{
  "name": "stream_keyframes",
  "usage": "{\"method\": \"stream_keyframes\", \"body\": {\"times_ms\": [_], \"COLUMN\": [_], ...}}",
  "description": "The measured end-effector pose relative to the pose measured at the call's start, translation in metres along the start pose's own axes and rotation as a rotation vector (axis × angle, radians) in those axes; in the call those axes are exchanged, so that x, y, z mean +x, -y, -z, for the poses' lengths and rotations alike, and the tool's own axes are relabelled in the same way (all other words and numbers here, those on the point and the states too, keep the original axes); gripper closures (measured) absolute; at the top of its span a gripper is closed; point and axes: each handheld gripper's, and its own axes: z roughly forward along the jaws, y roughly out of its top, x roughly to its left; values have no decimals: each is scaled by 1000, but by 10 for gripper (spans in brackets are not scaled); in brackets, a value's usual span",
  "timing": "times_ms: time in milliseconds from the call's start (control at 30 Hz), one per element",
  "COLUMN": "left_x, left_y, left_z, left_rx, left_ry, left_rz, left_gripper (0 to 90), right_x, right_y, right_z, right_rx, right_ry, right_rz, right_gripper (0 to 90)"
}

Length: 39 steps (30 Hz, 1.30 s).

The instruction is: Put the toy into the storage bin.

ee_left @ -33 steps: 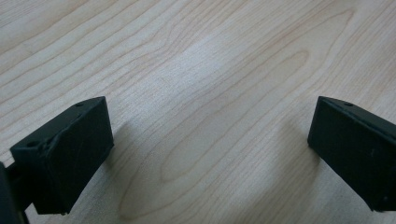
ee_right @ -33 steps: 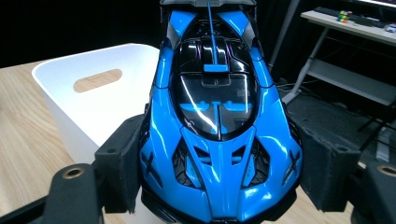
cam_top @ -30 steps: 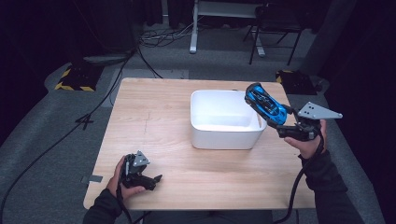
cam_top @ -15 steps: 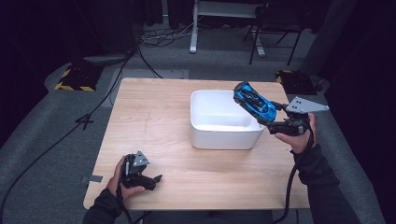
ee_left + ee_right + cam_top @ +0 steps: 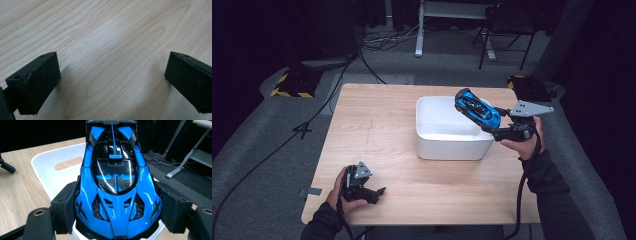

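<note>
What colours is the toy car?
Bright blue with black; the toy car shows best in the right gripper view.

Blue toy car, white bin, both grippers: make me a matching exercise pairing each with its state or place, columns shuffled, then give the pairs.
Things:
1. blue toy car
2. white bin
3. left gripper
4. right gripper

States or places:
A. jaws wide apart with nothing between them, low over the table at its near left corner
B. stands on the table right of the middle, nothing visible inside
C. shut on the car's sides, held over the bin's right rim
D. held in the air, tilted, above the bin's right side

Pairs: 1-D, 2-B, 3-A, 4-C
</note>
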Motion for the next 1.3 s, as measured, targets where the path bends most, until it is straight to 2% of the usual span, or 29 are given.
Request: {"method": "stream_keyframes", "body": {"times_ms": [400, 533, 833, 867, 1067, 1300], "left_x": [0, 0, 0, 0, 0, 0], "left_y": [0, 0, 0, 0, 0, 0], "left_z": [0, 0, 0, 0, 0, 0], "left_rx": [1, 1, -1, -1, -2, 3], "left_ry": [0, -1, -4, -3, -5, 0], "left_rz": [-2, -2, -2, -2, -3, -5], "left_gripper": [3, 3, 5, 4, 4, 5], "right_x": [-6, -7, -7, -8, -10, -14], "right_y": [-4, -9, -12, -14, -15, -12], "right_z": [-14, -23, -38, -42, -53, -60], "right_rx": [74, 127, 201, 227, 289, 343], "right_ry": [-12, -26, -46, -52, -68, -67], "right_rz": [11, 37, 75, 85, 113, 107], "right_gripper": [264, 264, 264, 264, 264, 263]}}
